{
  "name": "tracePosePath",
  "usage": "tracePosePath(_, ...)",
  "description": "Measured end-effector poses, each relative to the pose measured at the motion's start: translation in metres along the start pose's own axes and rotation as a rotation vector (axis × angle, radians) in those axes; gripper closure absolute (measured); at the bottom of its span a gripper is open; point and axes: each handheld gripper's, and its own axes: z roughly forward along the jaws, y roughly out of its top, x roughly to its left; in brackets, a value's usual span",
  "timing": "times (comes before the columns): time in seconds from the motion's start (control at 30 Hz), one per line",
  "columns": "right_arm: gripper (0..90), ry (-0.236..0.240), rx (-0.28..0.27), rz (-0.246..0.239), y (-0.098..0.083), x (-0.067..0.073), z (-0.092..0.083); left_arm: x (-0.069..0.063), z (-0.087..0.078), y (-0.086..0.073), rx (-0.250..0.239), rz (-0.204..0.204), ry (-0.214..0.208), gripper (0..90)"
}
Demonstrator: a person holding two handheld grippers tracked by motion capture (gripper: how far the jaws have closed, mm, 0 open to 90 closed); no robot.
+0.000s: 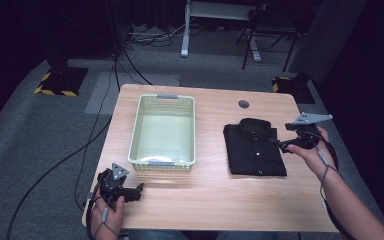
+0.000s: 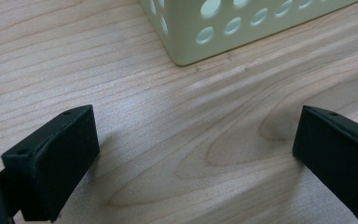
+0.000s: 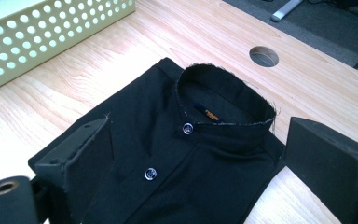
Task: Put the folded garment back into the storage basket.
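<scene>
At the lower left of the high view, the left black two-jaw gripper (image 1: 139, 190) sits low, jaws wide apart. At right, the right black two-jaw gripper (image 1: 282, 145) gapes too.

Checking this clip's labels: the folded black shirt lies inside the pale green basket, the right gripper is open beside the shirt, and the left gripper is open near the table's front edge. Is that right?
Not quite. The folded black shirt lies on the table, to the right of the pale green basket, not in it; the high view shows this. The right gripper is open beside the shirt and the left gripper is open near the front edge.
</scene>
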Motion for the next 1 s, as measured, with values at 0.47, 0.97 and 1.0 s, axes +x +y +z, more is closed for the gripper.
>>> tracePosePath(0.47,8.7,0.006,-0.005,-0.017,0.016,0.001,0.012,0.000,0.000,0.000,0.000,0.000,0.000,0.3)
tracePosePath(0.97,9.2,0.016,-0.016,-0.003,0.024,-0.002,0.026,0.000,0.000,0.000,0.000,0.000,0.000,0.3)
tracePosePath(1.0,9.2,0.016,-0.015,-0.002,0.025,-0.002,0.027,0.000,0.000,0.000,0.000,0.000,0.000,0.3)
